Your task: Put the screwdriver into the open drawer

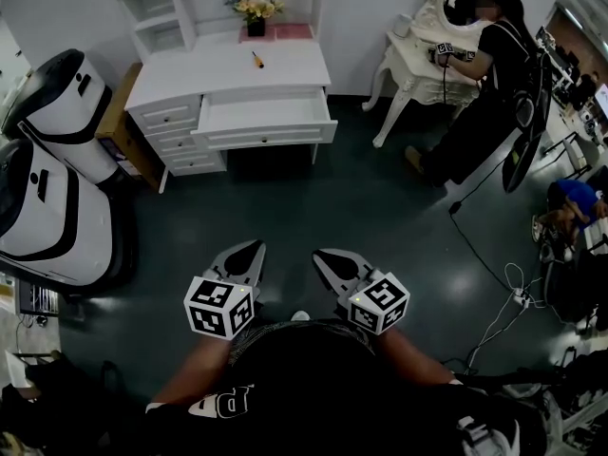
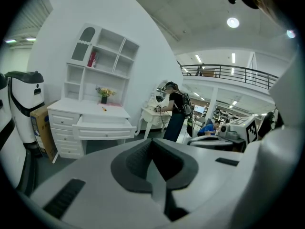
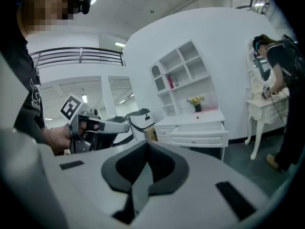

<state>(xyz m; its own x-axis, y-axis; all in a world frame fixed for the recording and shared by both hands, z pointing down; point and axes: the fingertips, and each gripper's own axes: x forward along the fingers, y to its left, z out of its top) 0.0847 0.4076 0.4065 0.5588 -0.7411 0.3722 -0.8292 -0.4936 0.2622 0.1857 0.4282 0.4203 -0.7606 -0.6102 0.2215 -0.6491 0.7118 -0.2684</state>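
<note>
The screwdriver [image 1: 256, 60] is lying on the white worktop [image 1: 290, 66], far ahead of both sets of jaws and just beyond the open drawer [image 1: 267, 133]. The left gripper [image 1: 249, 253] and right gripper [image 1: 325, 257] are hanging side by side, each with its jaws pressed together on nothing (no load yet). To my eye the approach is what matters now: closing the gap squarely, spreading one pair of jaws before reaching, and coming down across the handle rather than nudging it along the worktop.
</note>
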